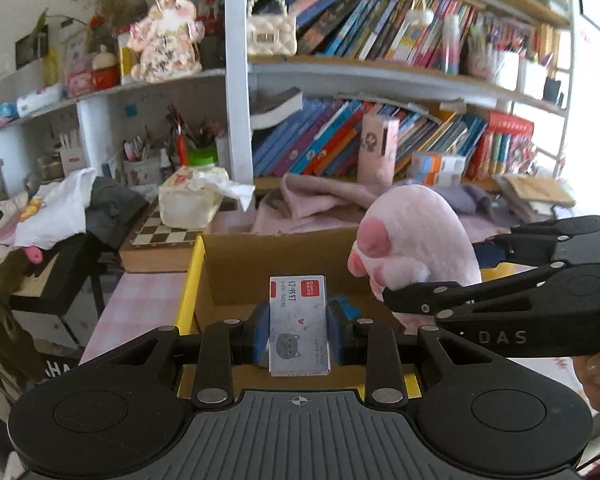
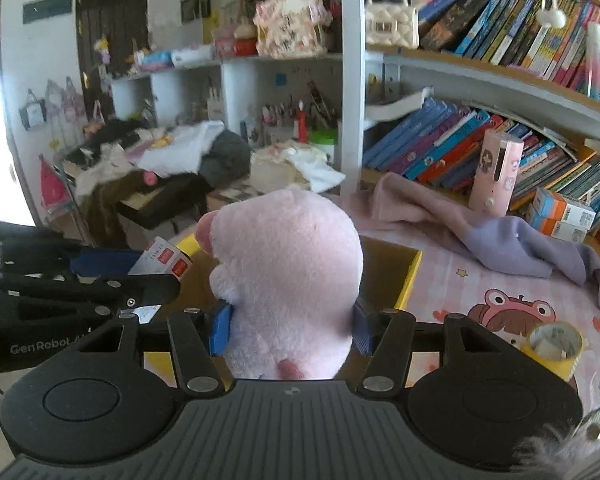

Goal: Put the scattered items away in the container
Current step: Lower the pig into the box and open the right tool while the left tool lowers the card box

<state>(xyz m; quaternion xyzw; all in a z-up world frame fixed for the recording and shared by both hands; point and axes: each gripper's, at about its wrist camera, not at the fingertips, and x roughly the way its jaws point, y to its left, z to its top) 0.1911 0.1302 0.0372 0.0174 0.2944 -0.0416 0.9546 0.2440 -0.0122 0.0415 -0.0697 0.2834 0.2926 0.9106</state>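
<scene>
Cluttered bookshelves (image 1: 400,80) behind seemingly pink-checked tabletop (image 1: 140,304)

Printed on the staple box (image 1: 300,326): "订书钉" in dark characters, "24/6" beside it, under a red label too small to read. Lettered "DAS" on the right gripper (image 1: 396,296) arm. Marked "GenRobot" in white on the left gripper (image 2: 156,280) body.

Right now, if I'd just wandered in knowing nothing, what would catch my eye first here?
Probably the pink plush paw, clamped in the right gripper above the open cardboard box. Next, the small staple box pinched upright in the left gripper over that same box, then the crammed bookshelves behind.
</scene>
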